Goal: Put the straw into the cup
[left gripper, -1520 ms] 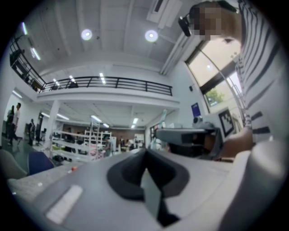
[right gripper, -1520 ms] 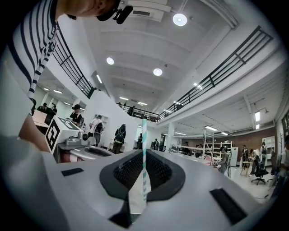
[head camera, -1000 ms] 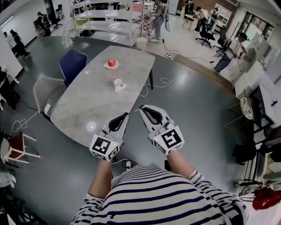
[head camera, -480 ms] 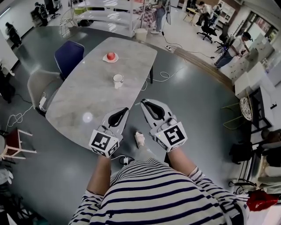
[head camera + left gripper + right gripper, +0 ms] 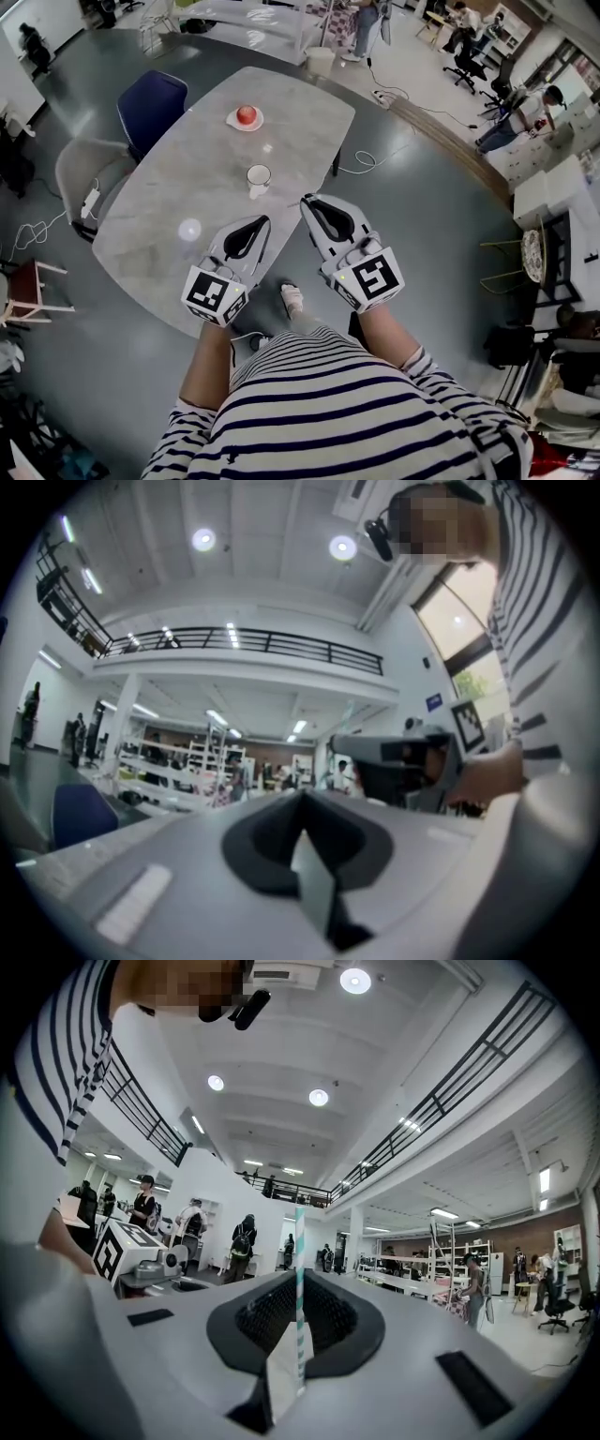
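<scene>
A white cup [image 5: 258, 175] stands upright in the middle of the grey marble table [image 5: 178, 253]. Both grippers hover over the table's near edge, short of the cup. My right gripper [image 5: 313, 203] is shut on a teal-and-white striped straw [image 5: 300, 1241]. The straw stands up between the jaws in the right gripper view; the head view does not show it. My left gripper [image 5: 255, 225] is shut with nothing in it. Its closed jaws [image 5: 302, 803] point out into the hall, and the right gripper [image 5: 412, 761] shows beside them.
A red fruit on a small plate [image 5: 247, 116] sits at the table's far end. A blue chair [image 5: 150, 105] and a grey chair [image 5: 80, 173] stand on the table's left. Cables [image 5: 361, 164] lie on the floor to the right. People work at the room's back.
The person has stepped closer to the table. Both grippers have moved forward from over the floor to over its near edge, and the cup is nearer them. Both stay shut.
</scene>
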`<state>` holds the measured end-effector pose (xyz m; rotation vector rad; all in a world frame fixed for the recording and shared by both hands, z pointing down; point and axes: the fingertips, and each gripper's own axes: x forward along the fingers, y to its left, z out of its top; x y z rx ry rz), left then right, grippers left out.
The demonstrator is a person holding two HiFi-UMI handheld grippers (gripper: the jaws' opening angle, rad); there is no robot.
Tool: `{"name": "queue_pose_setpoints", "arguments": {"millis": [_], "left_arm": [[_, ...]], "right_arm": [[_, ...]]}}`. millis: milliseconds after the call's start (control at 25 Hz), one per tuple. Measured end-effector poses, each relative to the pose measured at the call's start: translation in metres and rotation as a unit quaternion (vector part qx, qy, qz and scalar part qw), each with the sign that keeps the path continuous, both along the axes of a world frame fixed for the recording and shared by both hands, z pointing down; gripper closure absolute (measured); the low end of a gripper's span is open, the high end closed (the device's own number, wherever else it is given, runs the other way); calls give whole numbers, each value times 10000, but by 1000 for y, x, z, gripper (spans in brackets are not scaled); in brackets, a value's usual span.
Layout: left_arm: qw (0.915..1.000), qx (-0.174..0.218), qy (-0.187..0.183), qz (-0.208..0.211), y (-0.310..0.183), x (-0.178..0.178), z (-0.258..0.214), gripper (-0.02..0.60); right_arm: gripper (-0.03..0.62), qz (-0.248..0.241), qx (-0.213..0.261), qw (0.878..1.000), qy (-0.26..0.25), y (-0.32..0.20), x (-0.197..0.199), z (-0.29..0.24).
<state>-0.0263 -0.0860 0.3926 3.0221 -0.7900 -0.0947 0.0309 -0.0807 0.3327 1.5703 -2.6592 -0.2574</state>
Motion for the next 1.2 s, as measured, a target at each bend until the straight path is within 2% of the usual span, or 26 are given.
{"name": "queue_pose_setpoints", "arguments": {"millis": [200, 360, 680, 1200], "left_arm": [[9998, -27, -89, -159, -40, 16, 1, 574], [9989, -75, -159, -444, -71, 23, -1, 575], [9955, 86, -308, -895, -140, 32, -5, 575], [9910, 75, -426, -1263, -173, 31, -2, 575]], "right_arm": [[571, -220, -37, 9997, -60, -45, 16, -3], [571, -502, -59, 9986, -141, -81, 27, -7], [571, -1083, 60, 9938, -237, -153, 33, -13], [571, -1462, -187, 9890, -108, -201, 27, 7]]}}
